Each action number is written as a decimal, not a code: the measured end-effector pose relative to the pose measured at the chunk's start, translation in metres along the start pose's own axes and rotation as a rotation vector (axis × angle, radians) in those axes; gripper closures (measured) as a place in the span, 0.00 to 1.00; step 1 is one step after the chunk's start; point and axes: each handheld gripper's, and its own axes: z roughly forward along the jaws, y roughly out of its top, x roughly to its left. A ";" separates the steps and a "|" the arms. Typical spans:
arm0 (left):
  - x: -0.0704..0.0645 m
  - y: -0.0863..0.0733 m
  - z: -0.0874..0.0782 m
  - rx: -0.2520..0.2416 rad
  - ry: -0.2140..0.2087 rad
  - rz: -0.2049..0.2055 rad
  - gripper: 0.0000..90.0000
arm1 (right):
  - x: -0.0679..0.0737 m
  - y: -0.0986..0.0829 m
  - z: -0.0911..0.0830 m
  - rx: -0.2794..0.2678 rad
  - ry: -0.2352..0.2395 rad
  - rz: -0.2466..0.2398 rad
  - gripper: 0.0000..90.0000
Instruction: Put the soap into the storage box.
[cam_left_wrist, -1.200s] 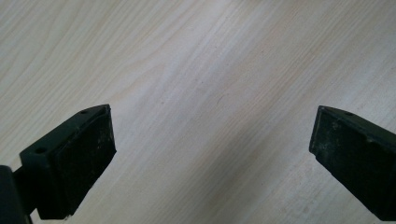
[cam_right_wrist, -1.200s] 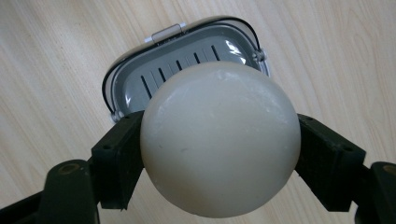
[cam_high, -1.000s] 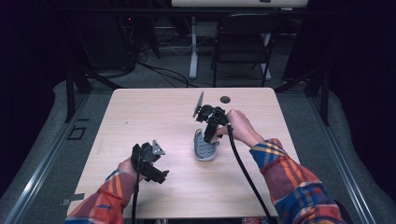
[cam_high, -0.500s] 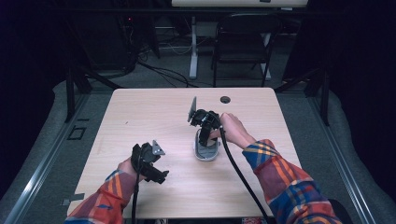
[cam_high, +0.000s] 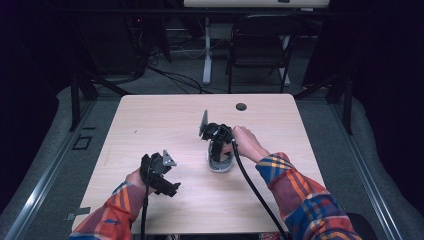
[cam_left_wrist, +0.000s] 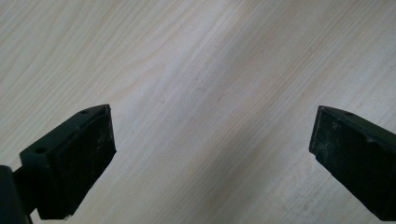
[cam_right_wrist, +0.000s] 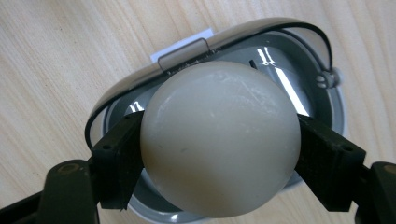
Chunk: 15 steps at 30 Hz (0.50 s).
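Right gripper (cam_right_wrist: 219, 154) clamped on a white ball (cam_right_wrist: 219, 140), one black jaw against each side of it, the ball pinched across its widest part; ball smooth, off-white, with faint scuffs on the upper face; it sits directly over a grey container (cam_right_wrist: 299, 88), a shallow oval piece with a glossy inner floor, a raised rim, a thin dark wire running round the edge and a small metal clip at the far side; whether the ball touches the container floor cannot be told from the right gripper view; a white label corner pokes out from beneath the far rim; in the high view the right gripper (cam_high: 218, 145) points down onto the same container (cam_high: 220, 165), which lies on the table (cam_high: 150, 115) a little right of centre, the right hand (cam_high: 246, 142) just behind it and a black cable trailing back along the plaid sleeve (cam_high: 300, 190); left gripper (cam_left_wrist: 210, 154) wide open, holding nothing, bare pale wood grain between its two jaws; in the high view the left gripper (cam_high: 167, 187) sits near the front left part of the table, well apart from the container; a small dark round hole (cam_high: 241, 106) lies near the table's far edge; beyond it, a dark chair (cam_high: 260, 45) on the floor.
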 end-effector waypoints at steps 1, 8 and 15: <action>0.000 0.000 0.000 0.000 0.000 0.000 0.00 | 0.000 0.000 0.001 -0.006 0.006 0.002 0.26; 0.001 0.000 -0.001 -0.010 -0.008 -0.006 0.00 | -0.002 -0.002 0.005 -0.006 0.006 0.005 0.25; 0.001 0.000 0.000 -0.009 -0.008 -0.005 0.00 | -0.001 -0.007 -0.002 -0.030 0.002 -0.010 0.20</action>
